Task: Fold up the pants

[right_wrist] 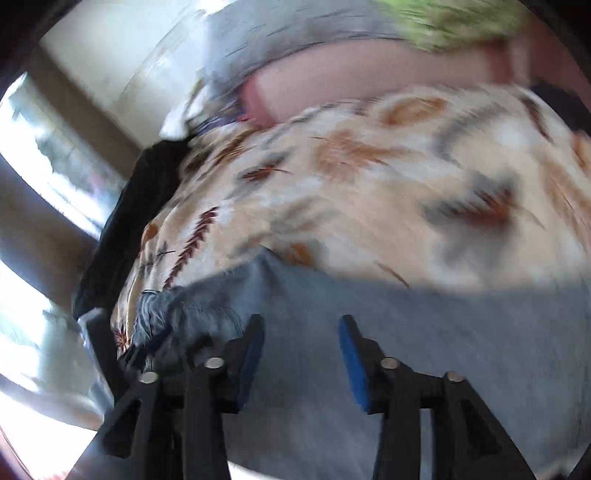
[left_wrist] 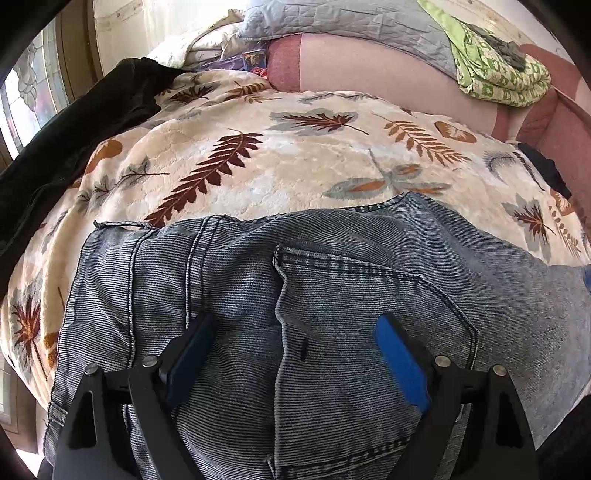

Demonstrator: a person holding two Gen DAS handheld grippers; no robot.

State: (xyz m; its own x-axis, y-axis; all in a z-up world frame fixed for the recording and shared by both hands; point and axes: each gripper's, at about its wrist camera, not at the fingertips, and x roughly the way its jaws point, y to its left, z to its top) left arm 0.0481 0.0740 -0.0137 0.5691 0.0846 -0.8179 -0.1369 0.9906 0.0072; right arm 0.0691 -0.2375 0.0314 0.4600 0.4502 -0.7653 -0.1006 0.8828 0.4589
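The grey-blue denim pants (left_wrist: pixel 295 295) lie across the near half of a bed, back pocket up, filling the left wrist view from 3 o'clock through 6 to 9. The left gripper (left_wrist: pixel 291 350) hangs over the pocket with its jaws spread wide, nothing pinched between the blue pads (left_wrist: pixel 400 363). In the blurred right wrist view the right gripper (right_wrist: pixel 301 350) is above the plain denim at 6 o'clock, its jaws partly apart with no cloth between them.

Under the pants is a cream fleece blanket (left_wrist: pixel 295 162) printed with brown and grey leaves, which covers the bed out to 12 o'clock. Its far half is bare and flat. A dark garment (left_wrist: pixel 85 122) lies along its edge at 10 o'clock. Beyond, at 12 to 1 o'clock, a pink sheet (left_wrist: pixel 369 70) shows, with a grey quilted pillow (left_wrist: pixel 332 18) and a green patterned cloth (left_wrist: pixel 495 70) at 1 o'clock. A bright window (left_wrist: pixel 22 96) stands at 10 o'clock.
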